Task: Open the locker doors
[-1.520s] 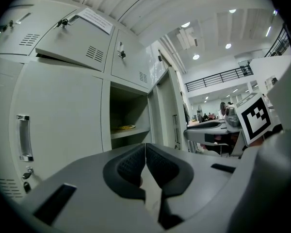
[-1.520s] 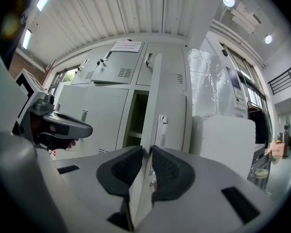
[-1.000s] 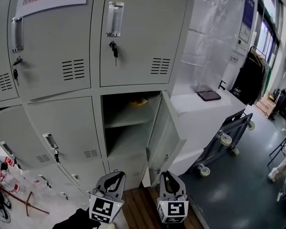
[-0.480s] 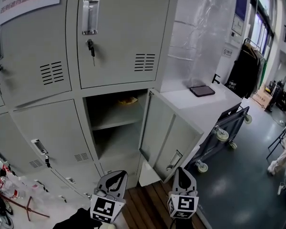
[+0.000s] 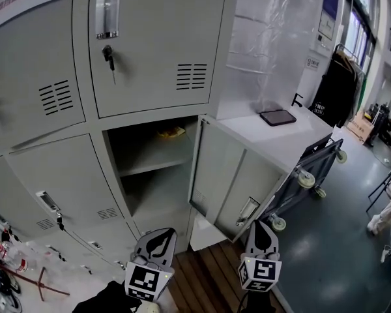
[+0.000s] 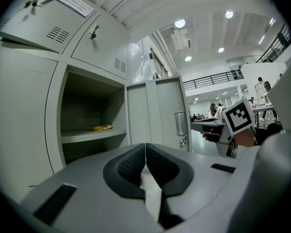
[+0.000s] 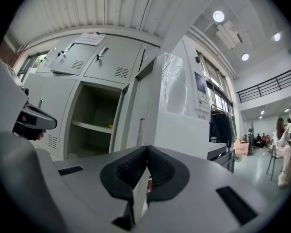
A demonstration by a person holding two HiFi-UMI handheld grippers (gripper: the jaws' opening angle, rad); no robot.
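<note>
The grey lockers fill the head view. One lower compartment (image 5: 153, 168) stands open, and its door (image 5: 228, 175) is swung out to the right with a latch plate (image 5: 247, 208) near its free edge. A yellow item (image 5: 171, 132) lies on the inner shelf. My left gripper (image 5: 158, 240) is low in front of the open compartment, jaws shut and empty. My right gripper (image 5: 262, 235) is below the door's free edge, apart from it, also shut on nothing. The left gripper view shows the open door (image 6: 155, 115) and shelf (image 6: 94, 135); the right gripper view shows the compartment (image 7: 94, 123).
The neighbouring doors are closed, with a key (image 5: 107, 54) in the upper one. A white counter (image 5: 267, 139) carrying a black tablet (image 5: 277, 117) stands right of the lockers. A wheeled cart (image 5: 313, 175) is behind the open door. Clutter (image 5: 13, 266) lies at lower left. A person (image 5: 384, 207) stands far right.
The locker door has swung from nearly edge-on to wide open toward the right. My right gripper moved right with it and now sits clear of the door. The left gripper stayed low.
</note>
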